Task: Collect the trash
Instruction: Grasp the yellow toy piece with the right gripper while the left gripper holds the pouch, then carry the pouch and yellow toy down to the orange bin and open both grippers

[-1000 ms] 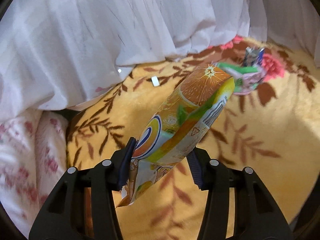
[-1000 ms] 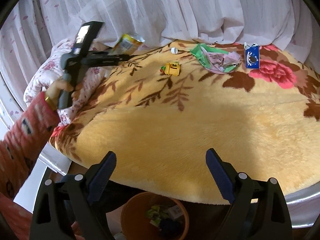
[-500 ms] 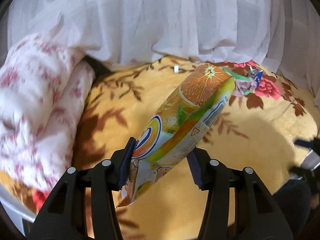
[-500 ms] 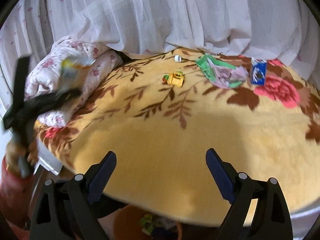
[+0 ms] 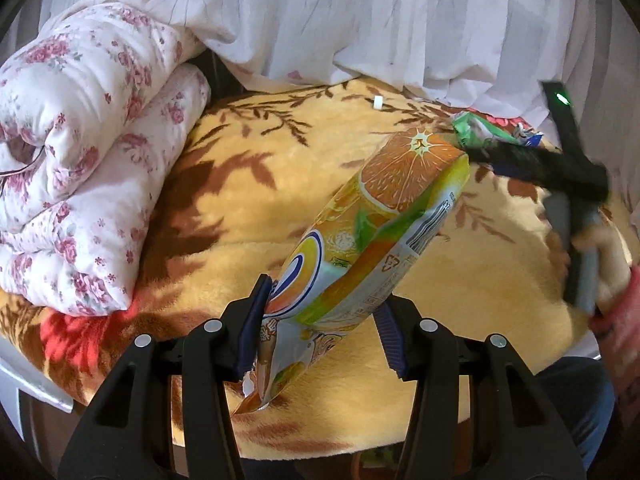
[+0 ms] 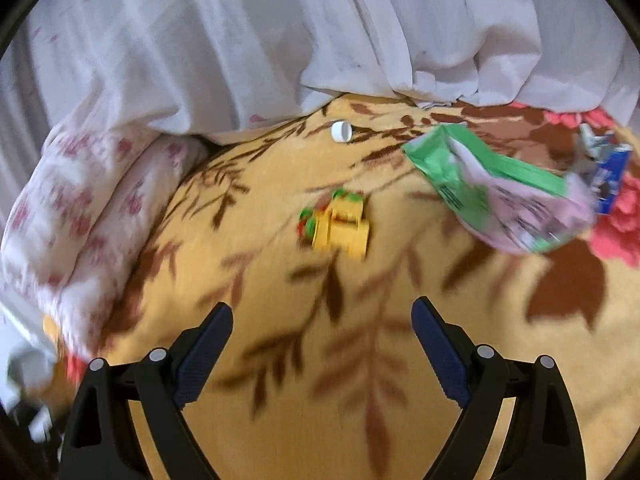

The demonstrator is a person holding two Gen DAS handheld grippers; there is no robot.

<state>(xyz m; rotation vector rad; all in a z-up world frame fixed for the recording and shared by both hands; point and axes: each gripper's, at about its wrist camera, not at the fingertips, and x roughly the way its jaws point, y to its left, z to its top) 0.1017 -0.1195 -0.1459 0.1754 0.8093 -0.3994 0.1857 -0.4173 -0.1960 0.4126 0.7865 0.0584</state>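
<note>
Left hand-held gripper (image 5: 320, 320) pinches an orange-print pouch (image 5: 372, 232), held above the bed blanket (image 5: 240, 216); not yet binned. Right hand-held gripper (image 6: 322, 344) is spread and empty. Still lying on the blanket: yellow wrapper (image 6: 340, 228), green-pink bag (image 6: 504, 196), blue carton (image 6: 612, 172), white cap (image 6: 341, 131). Judged early to midway. Print on the pouch is unreadable; a recycling mark shows.

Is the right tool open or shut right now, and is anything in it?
Open and empty. The right tool shows its two fingers spread wide apart with only the yellow blanket visible between them.
</note>
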